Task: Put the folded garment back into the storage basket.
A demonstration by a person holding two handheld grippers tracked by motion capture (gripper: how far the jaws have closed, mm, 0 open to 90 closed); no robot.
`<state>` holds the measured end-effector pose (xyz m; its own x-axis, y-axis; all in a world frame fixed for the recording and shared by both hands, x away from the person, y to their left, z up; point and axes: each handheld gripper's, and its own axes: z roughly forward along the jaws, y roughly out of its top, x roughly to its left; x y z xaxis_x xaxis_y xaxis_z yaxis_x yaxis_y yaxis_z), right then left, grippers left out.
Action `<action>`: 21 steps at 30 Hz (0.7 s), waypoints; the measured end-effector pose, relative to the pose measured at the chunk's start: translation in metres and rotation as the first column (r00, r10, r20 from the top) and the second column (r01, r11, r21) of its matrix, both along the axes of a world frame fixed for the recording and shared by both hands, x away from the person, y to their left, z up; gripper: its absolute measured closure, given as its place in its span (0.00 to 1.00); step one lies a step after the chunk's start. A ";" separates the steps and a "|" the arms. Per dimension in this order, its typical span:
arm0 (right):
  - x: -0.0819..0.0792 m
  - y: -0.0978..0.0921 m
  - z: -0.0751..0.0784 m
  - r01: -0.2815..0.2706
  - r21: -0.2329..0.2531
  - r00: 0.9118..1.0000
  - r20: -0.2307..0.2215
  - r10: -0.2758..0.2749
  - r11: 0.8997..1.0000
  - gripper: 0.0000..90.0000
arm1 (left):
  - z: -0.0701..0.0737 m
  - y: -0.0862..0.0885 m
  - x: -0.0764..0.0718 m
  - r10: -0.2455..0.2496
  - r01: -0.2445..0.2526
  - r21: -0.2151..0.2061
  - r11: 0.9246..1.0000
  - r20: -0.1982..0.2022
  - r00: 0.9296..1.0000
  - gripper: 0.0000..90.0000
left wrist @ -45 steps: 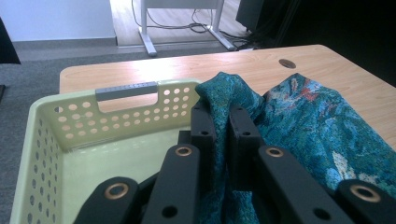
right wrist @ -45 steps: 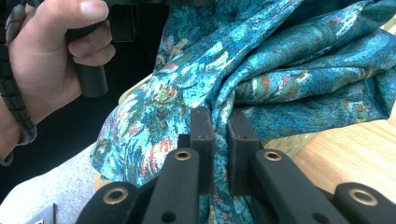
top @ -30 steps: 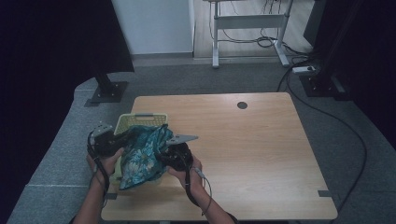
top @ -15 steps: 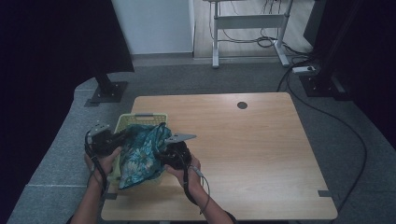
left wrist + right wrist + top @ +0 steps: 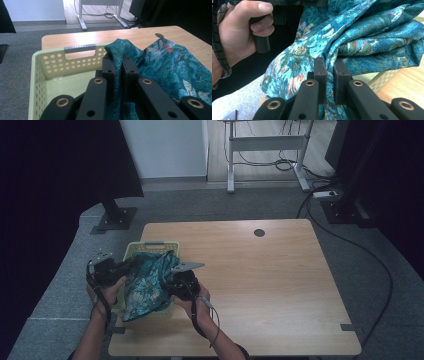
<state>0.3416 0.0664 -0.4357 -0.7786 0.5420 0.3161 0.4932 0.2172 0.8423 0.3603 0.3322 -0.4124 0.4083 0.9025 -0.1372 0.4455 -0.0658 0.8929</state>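
Cloth (image 5: 146, 282) | clenched by both hand-held grippers | hides basket (image 5: 150, 245) floor, jaw tips

A wooden table (image 5: 280, 285) carries a pale green perforated basket (image 5: 150, 248) at its left edge.

Woven cloth (image 5: 175, 65) — perforated plastic basket (image 5: 50, 65)

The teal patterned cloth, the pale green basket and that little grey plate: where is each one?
Teal patterned cloth (image 5: 147, 282): high view, middle of the hanging fabric.
Pale green basket (image 5: 51, 65): left gripper view, its perforated far wall.
Grey plate (image 5: 187, 266): high view, flat top of the plate on the right gripper.
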 end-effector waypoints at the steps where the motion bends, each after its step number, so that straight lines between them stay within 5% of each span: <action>1: 0.000 0.000 0.000 0.001 -0.001 1.000 0.000 -0.001 1.000 0.91 | 0.000 0.001 0.000 0.000 0.000 0.001 1.000 -0.001 1.000 0.92; 9: 0.004 0.007 -0.002 -0.001 -0.009 1.000 -0.001 0.001 1.000 0.91 | -0.001 0.005 0.004 0.003 -0.003 0.023 1.000 -0.003 1.000 0.92; 21: 0.016 0.017 -0.003 0.014 -0.010 1.000 -0.002 -0.014 1.000 0.91 | -0.004 0.007 0.019 0.001 -0.001 0.004 1.000 -0.004 1.000 0.92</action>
